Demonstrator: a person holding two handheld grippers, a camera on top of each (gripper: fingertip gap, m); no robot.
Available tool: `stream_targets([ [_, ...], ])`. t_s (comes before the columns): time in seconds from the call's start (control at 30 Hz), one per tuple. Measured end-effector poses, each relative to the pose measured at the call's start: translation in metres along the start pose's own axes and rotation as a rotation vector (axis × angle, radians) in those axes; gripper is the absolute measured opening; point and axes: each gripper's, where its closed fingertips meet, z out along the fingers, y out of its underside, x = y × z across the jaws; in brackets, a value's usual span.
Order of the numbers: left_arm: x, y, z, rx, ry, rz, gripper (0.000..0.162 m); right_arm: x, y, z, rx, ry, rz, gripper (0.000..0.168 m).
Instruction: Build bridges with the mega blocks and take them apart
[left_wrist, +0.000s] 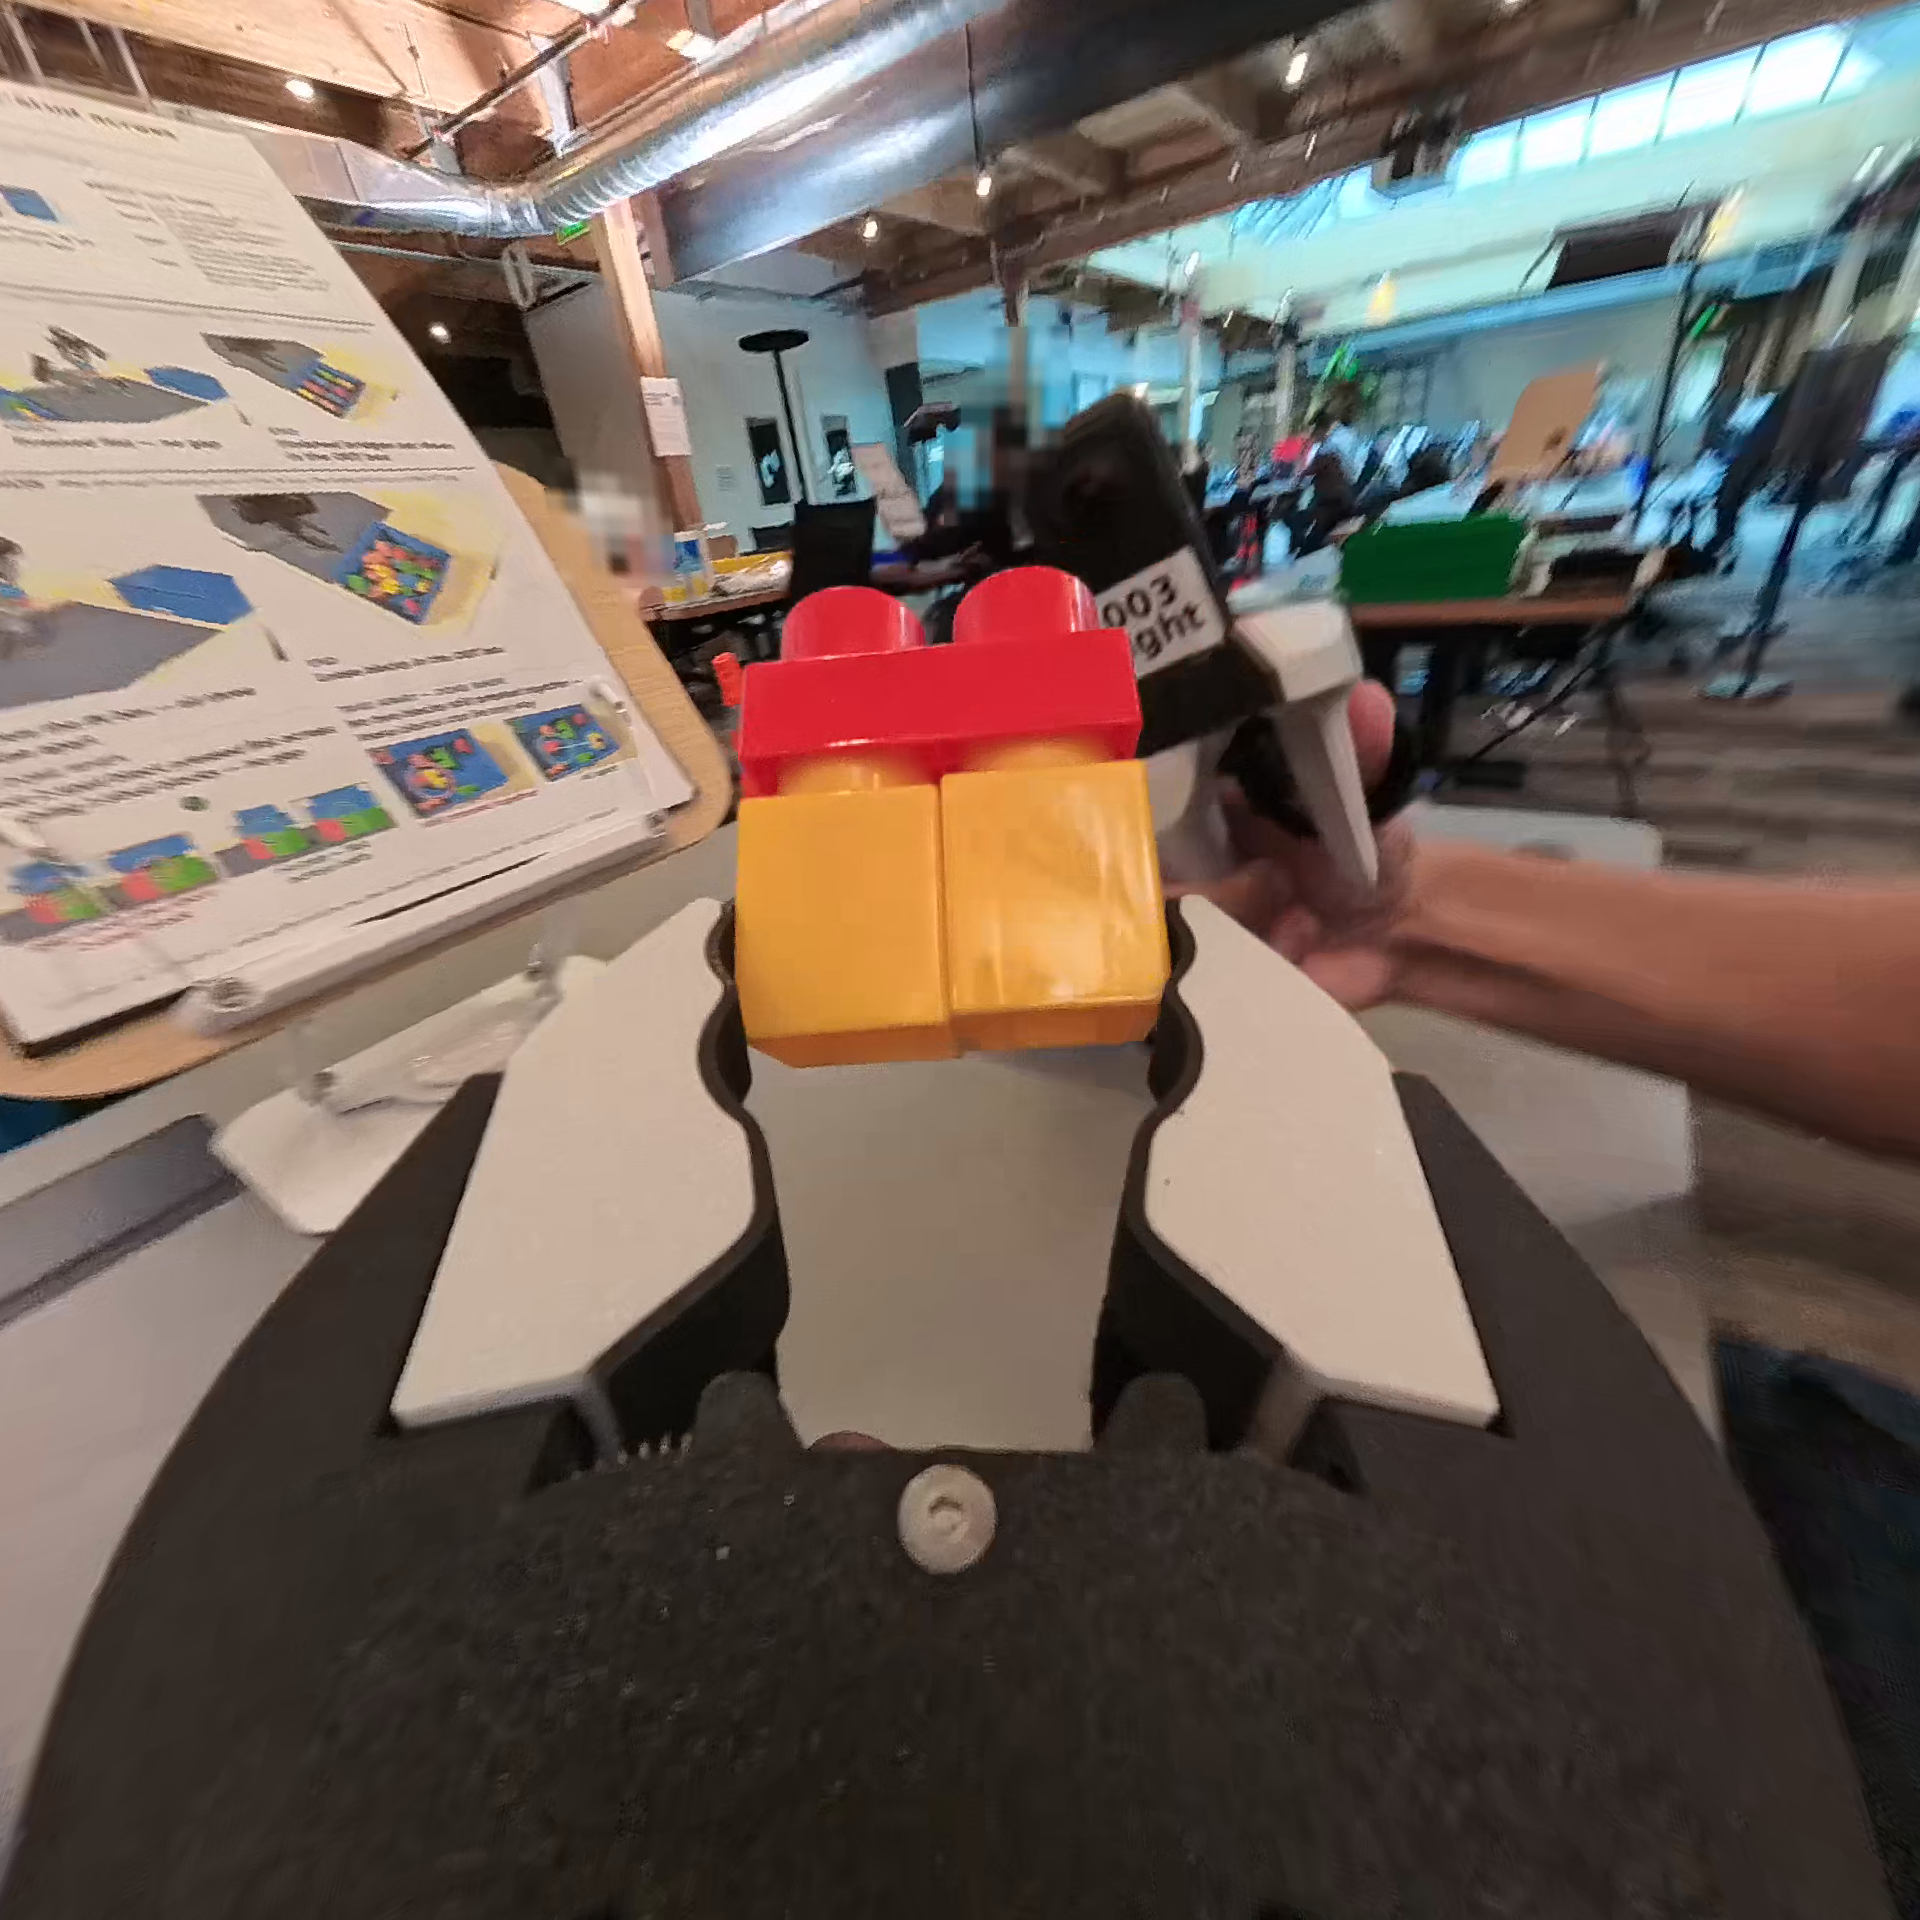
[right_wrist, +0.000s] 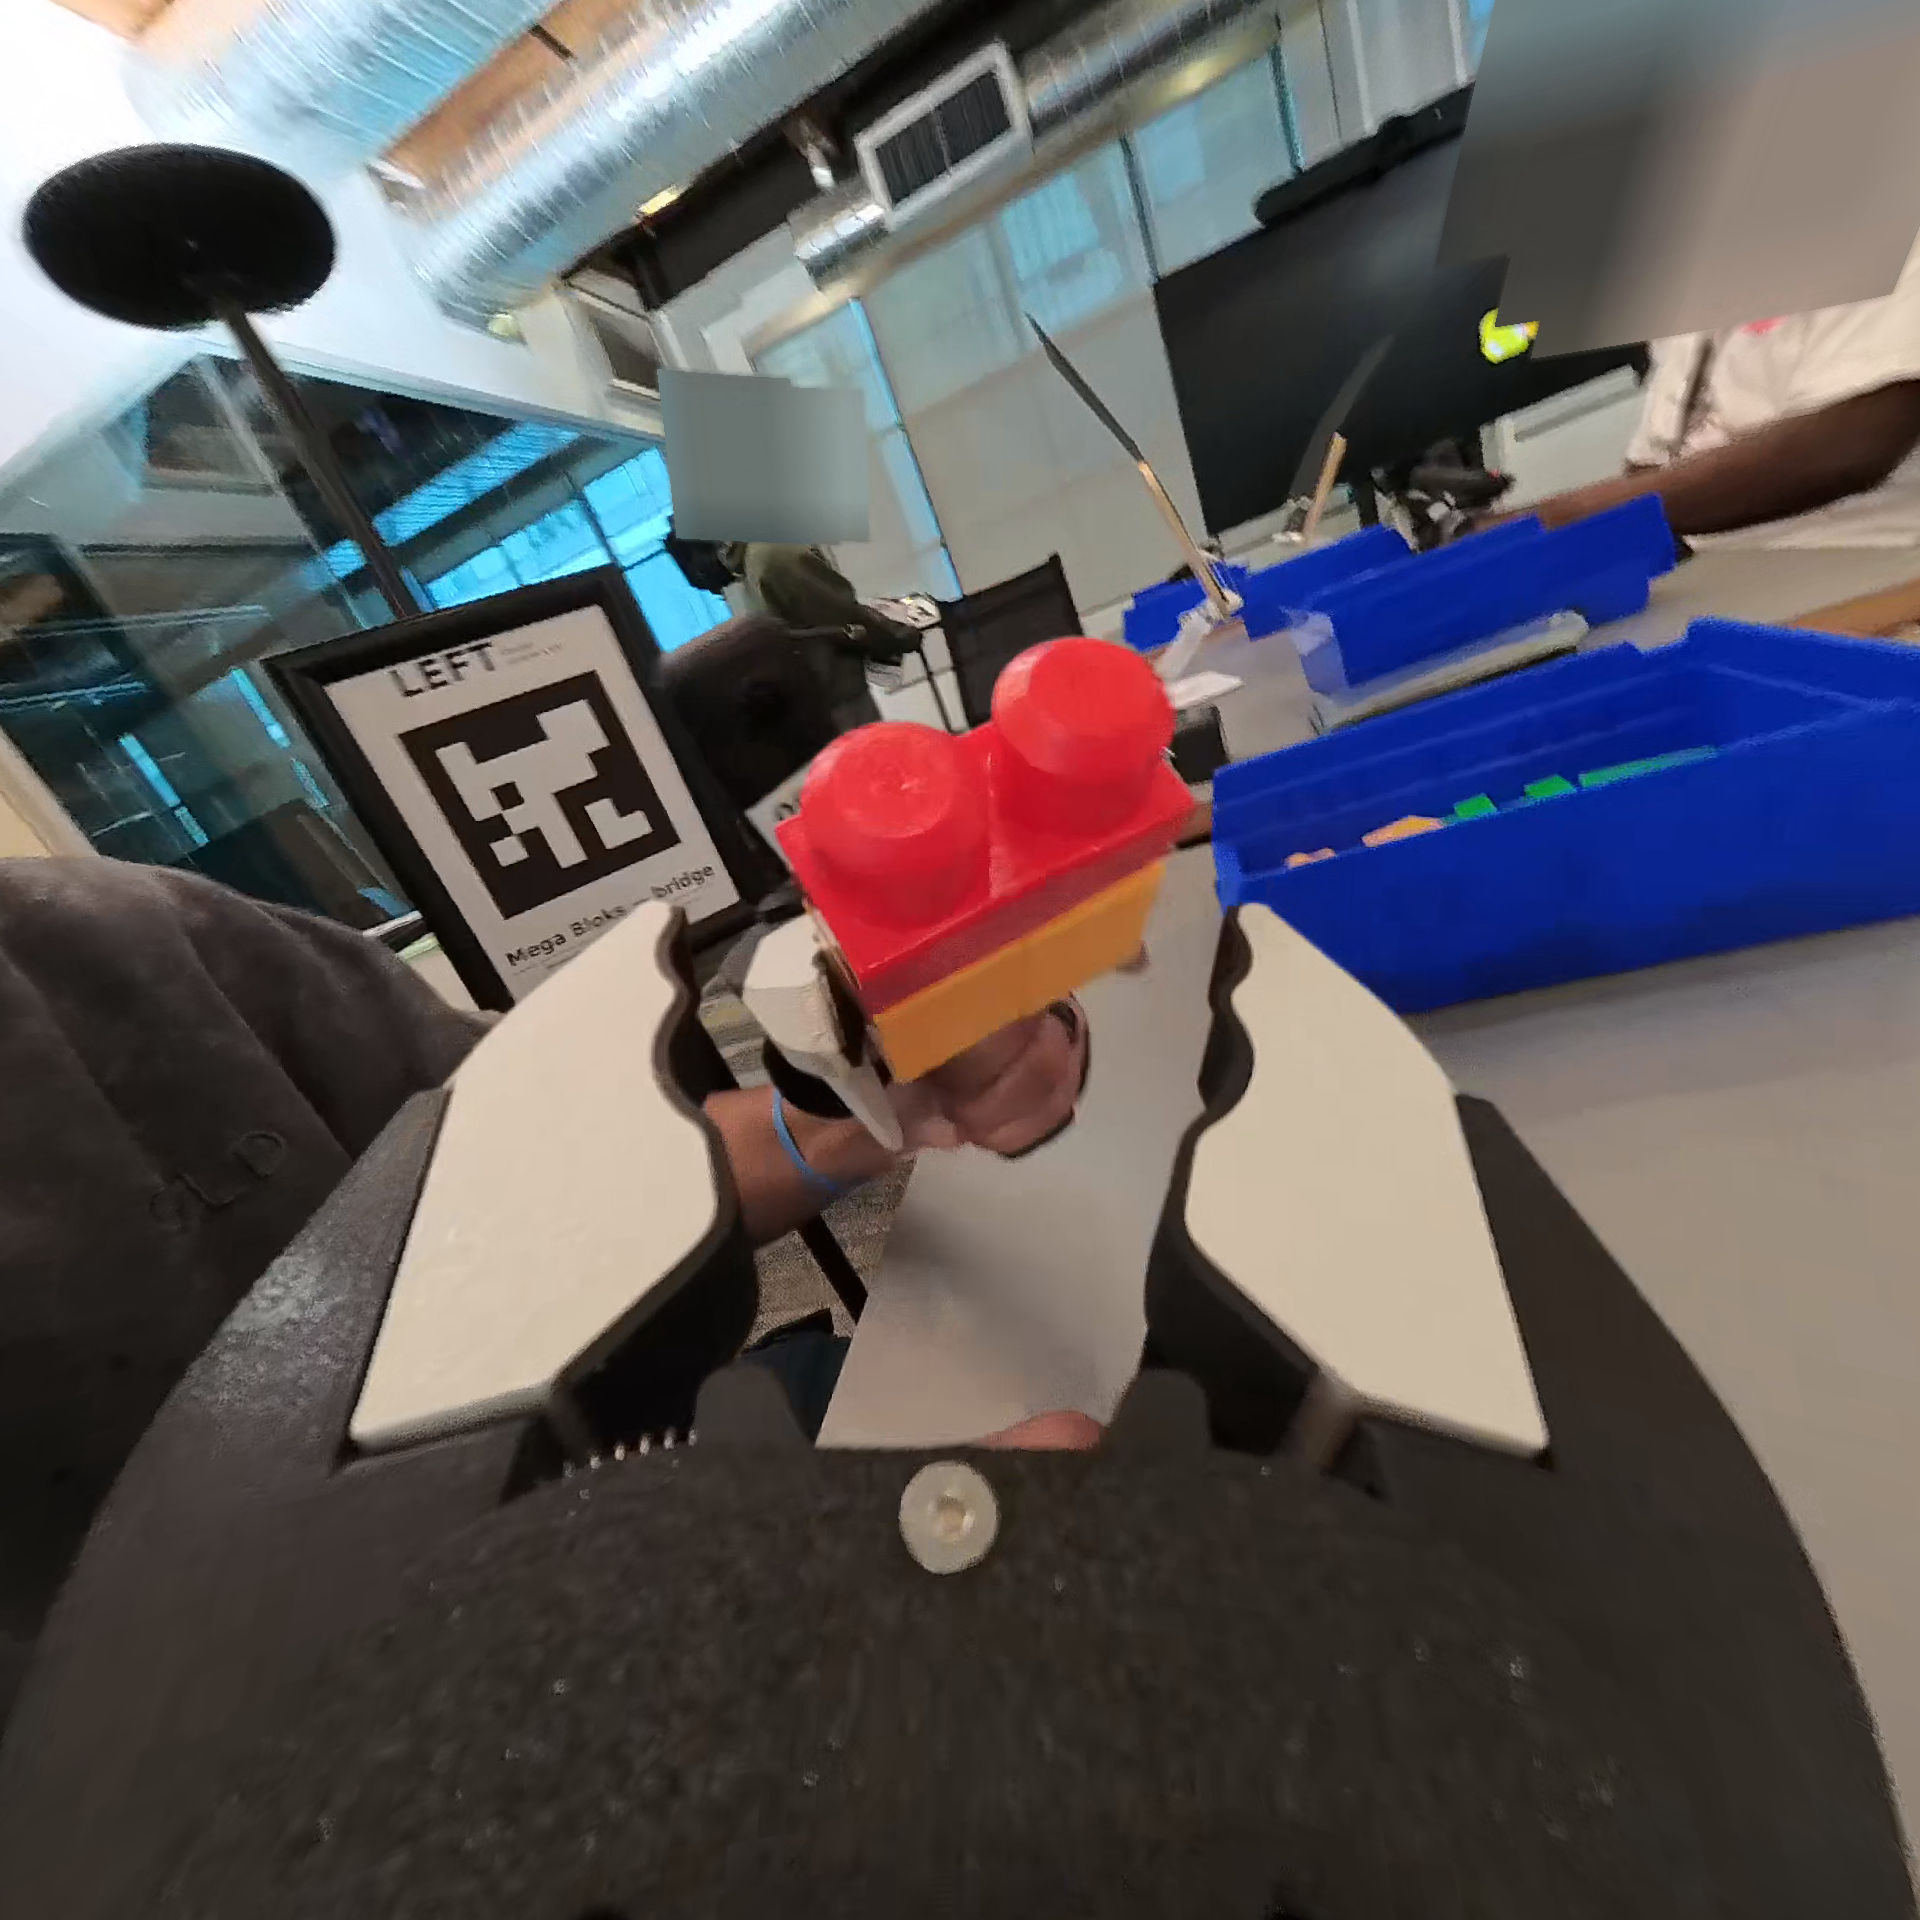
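Note:
A small bridge is held up above the grey table (left_wrist: 935, 1247). A red two-stud block (left_wrist: 935, 707) sits across two yellow blocks (left_wrist: 842, 914) standing side by side. My left gripper (left_wrist: 951, 935) is shut on the yellow pair, one finger on each outer side. The right gripper's body (left_wrist: 1153, 582) and the hand holding it show just behind the bridge. In the right wrist view my right gripper (right_wrist: 956, 935) is open. The red block (right_wrist: 977, 842) and the yellow blocks (right_wrist: 1018, 977) hang tilted just beyond its tips, not touching them. A left gripper finger (right_wrist: 810, 1018) shows beside them.
An instruction sheet on a clipboard stand (left_wrist: 260, 571) stands at the left. A framed marker sign (right_wrist: 520, 790) stands behind the bridge. Blue bins (right_wrist: 1558, 894) holding loose blocks sit to the right on the table (right_wrist: 1662, 1195). Another person's arm (right_wrist: 1714, 468) rests at the far right. Left and right tips are no more than a few centimetres apart.

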Motion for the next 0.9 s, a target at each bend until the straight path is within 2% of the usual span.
stream_targets([
  [0.13, -0.005, 0.017, -0.011, -0.137, -0.058, 0.232, 0.076, 0.021, 0.01, -0.021, -0.063, 0.132, 0.237, 0.085],
  [0.17, -0.006, 0.023, -0.013, -0.185, -0.069, 0.309, 0.076, 0.024, 0.014, -0.027, -0.09, 0.164, 0.291, 0.075],
  [0.3, 0.0, 0.046, -0.012, -0.325, -0.049, 0.524, 0.076, 0.019, 0.024, -0.035, -0.191, 0.237, 0.366, 0.064],
  [0.43, 0.007, 0.055, -0.005, -0.357, -0.004, 0.558, 0.076, 0.022, 0.047, -0.031, -0.3, 0.302, 0.375, 0.06],
  [0.53, 0.011, 0.059, 0.0, -0.369, 0.016, 0.562, 0.076, 0.021, 0.052, -0.027, -0.293, 0.274, 0.389, 0.037],
  [0.9, 0.013, 0.073, 0.012, -0.386, 0.049, 0.568, 0.075, 0.031, 0.065, -0.04, -0.291, 0.307, 0.419, 0.034],
])
